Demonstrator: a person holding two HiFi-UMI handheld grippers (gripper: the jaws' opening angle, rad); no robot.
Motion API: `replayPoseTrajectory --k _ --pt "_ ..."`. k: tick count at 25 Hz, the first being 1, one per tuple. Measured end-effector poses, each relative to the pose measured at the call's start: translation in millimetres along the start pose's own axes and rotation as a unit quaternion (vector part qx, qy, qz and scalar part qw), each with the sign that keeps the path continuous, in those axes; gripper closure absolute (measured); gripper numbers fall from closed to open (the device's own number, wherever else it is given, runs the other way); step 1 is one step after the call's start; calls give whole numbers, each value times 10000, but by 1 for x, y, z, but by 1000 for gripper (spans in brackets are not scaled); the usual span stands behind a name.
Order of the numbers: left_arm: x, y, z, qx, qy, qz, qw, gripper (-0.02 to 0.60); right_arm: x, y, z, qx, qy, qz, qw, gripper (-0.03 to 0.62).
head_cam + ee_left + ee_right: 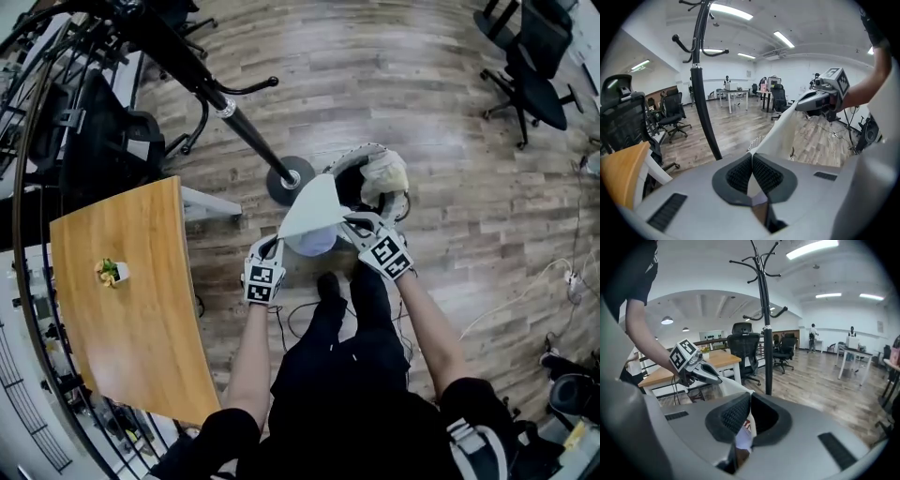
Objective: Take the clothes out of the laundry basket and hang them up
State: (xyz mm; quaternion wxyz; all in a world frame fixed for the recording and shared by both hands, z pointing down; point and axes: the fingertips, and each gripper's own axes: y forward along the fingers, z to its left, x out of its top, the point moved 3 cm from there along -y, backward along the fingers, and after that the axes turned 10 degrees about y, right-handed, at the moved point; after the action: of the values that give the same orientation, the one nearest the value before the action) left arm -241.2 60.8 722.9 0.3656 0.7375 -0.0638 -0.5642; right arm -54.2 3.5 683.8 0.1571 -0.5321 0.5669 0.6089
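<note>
**A:** Where is the white garment [314,208]?

**B:** It is held up between the two grippers. In the head view it hangs over the near edge of the laundry basket [356,150]. The coat stand [228,111] has its base just beside the basket.

**A:** What about the left gripper [752,174]?

**B:** Its jaws are pressed together on one edge of the cloth. The fabric runs up out of the pads and across to the other gripper.

**A:** And the right gripper [748,422]?

**B:** It is clamped on the opposite edge, with white fabric carrying a bit of red print pinched between its pads.

**A:** Is anything in the basket?

**B:** A beige bundle [386,173] lies at the rim, possibly another garment. It is too small there to be sure.

**A:** And off to the side?

**B:** A wooden table [141,319] stands at the person's left, well apart from the basket. A small potted plant [111,272] sits on it.
</note>
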Motion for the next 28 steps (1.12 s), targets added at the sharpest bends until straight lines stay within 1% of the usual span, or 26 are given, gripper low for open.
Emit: replayPoseTrajectory --k 5,8,12,14,16,17,19,22,25,28 --pt "34 -40 8 234 -85 -335 9991 558 59 -21 23 -54 -119 -430 9990 579" --pt "51 -62 9 346 -157 -538 9978 558 96 -33 39 -32 -286 -708 9971 579" --pt "55 -78 7 345 -163 -693 9969 557 142 -44 72 8 -911 -1009 9907 580" --pt "57 -79 6 319 -251 -790 9960 555 161 -47 85 49 -1174 -1105 9869 580" --pt "63 -78 3 207 -373 -921 9948 551 175 -50 91 43 -1327 -1195 9839 580" --pt "67 -76 -1 127 -425 -989 9941 530 182 -52 91 28 -1356 -1244 9829 580" --pt "73 -75 -11 -1 -470 -1061 9932 411 193 -58 91 6 -1402 -1311 9814 580" --pt "66 -74 -36 -275 -467 -907 9944 379 206 -67 94 2 -1431 -1395 9798 580" --pt "45 -63 -64 -612 -239 -510 9965 360 221 -77 98 12 -1374 -1582 9778 580" --pt "19 -44 -75 -656 -59 -87 9978 334 239 -88 104 33 -1460 -1808 9726 580"
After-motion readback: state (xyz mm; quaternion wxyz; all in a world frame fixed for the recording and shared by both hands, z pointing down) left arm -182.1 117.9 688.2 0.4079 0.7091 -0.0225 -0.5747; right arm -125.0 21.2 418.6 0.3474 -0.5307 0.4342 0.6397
